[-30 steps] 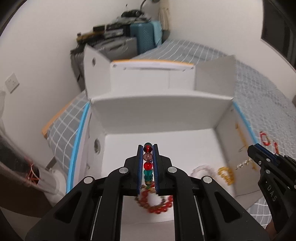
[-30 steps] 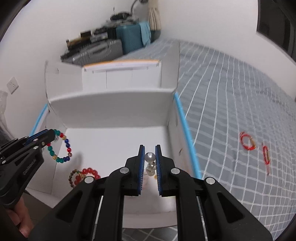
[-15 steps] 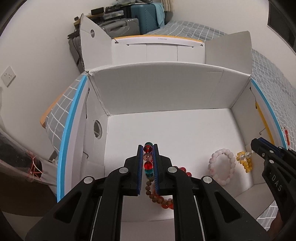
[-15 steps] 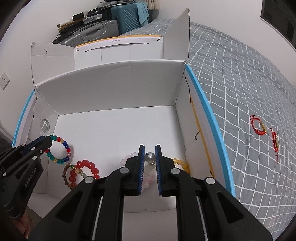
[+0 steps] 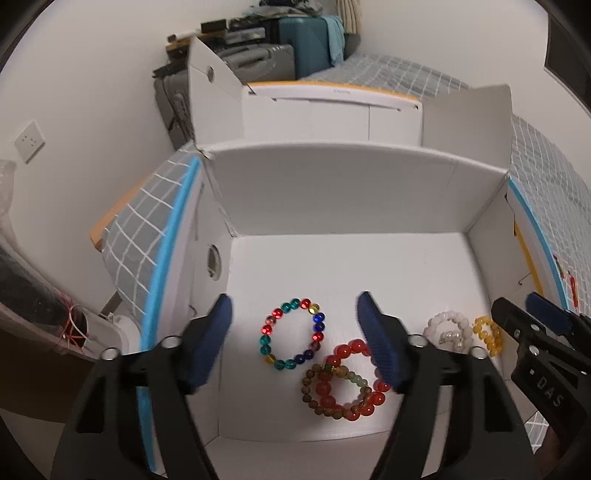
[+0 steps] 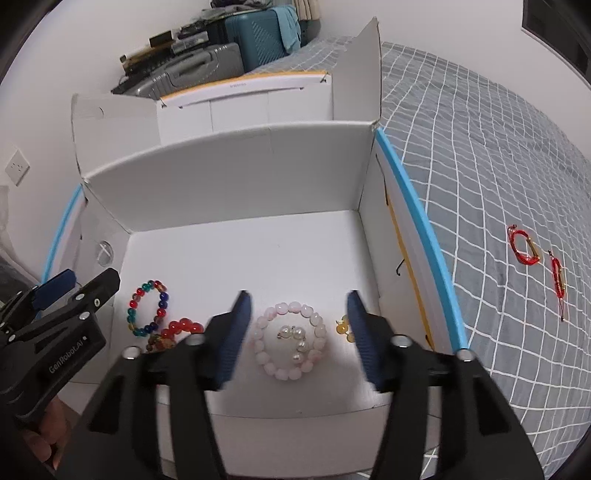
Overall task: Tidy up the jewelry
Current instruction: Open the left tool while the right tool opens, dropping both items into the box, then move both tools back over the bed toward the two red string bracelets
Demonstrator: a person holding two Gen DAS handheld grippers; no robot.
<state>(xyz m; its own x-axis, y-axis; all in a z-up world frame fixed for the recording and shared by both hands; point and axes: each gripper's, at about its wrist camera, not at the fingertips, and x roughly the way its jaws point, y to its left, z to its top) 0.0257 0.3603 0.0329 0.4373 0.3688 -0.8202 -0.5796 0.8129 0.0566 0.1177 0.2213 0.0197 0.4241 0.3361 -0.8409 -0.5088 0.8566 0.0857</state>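
My left gripper [image 5: 293, 301] hangs over the open white box [image 5: 351, 192], its jaws opening with nothing pressed between them. Below it on the box floor lies the multicoloured bead bracelet [image 5: 265, 339], beside a red bead bracelet [image 5: 354, 347] and a brown-green one [image 5: 314, 397]. My right gripper [image 6: 298, 295] is also opening above a pink bead bracelet [image 6: 282, 306]. A pearl piece [image 6: 297, 334] rests inside that ring. A yellow bead bracelet [image 6: 341, 326] lies by the right wall. Two red cord bracelets [image 6: 522, 249] lie on the bed outside the box.
The box stands on a grey checked bedspread [image 6: 498, 166], its flaps raised at the back and sides. A second white box [image 6: 243, 99] sits behind it, with suitcases [image 6: 258, 33] against the wall. A hand [image 6: 40, 439] holds the left gripper [image 6: 92, 273].
Both grippers went from shut to wide open. The multicoloured bracelet dropped from the left jaws onto the box floor. The pearl piece left the right jaws and now lies inside the pink bracelet.
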